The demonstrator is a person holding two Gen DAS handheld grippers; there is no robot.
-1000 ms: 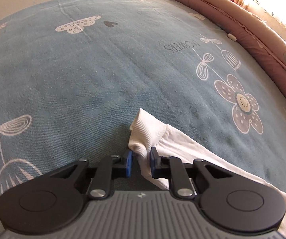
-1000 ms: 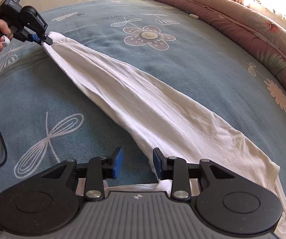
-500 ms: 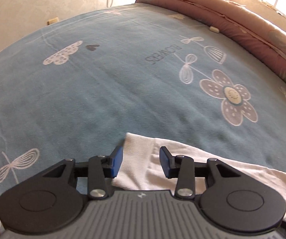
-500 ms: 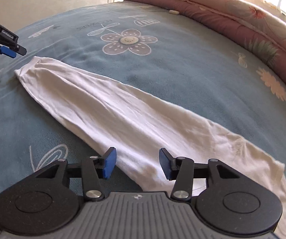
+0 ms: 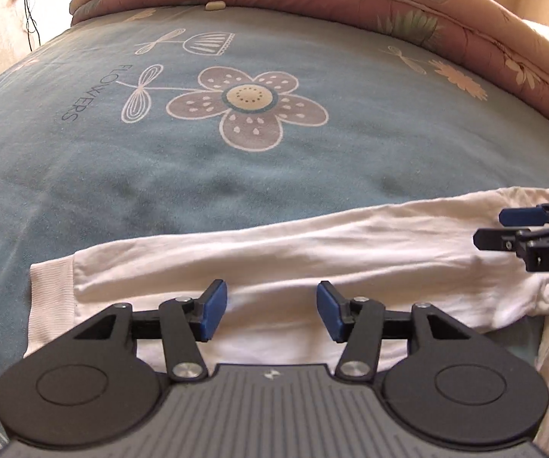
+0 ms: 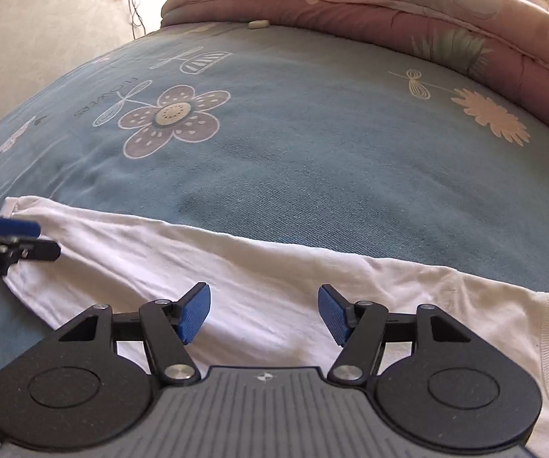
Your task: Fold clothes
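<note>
**Both tools spread above the flattened white garment**

The left tool (image 5: pixel 271 311) has just been opening, its pads spread with nothing pinched; the white garment (image 5: pixel 293 255) lies flat just beneath and ahead. The right tool (image 6: pixel 264 313), likewise just opened and empty, hovers over the same cloth (image 6: pixel 236 267). Beyond stretches the blue bed sheet (image 5: pixel 236 175).

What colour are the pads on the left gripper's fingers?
Blue pads, on black fingers; clearest in the left wrist view.
</note>
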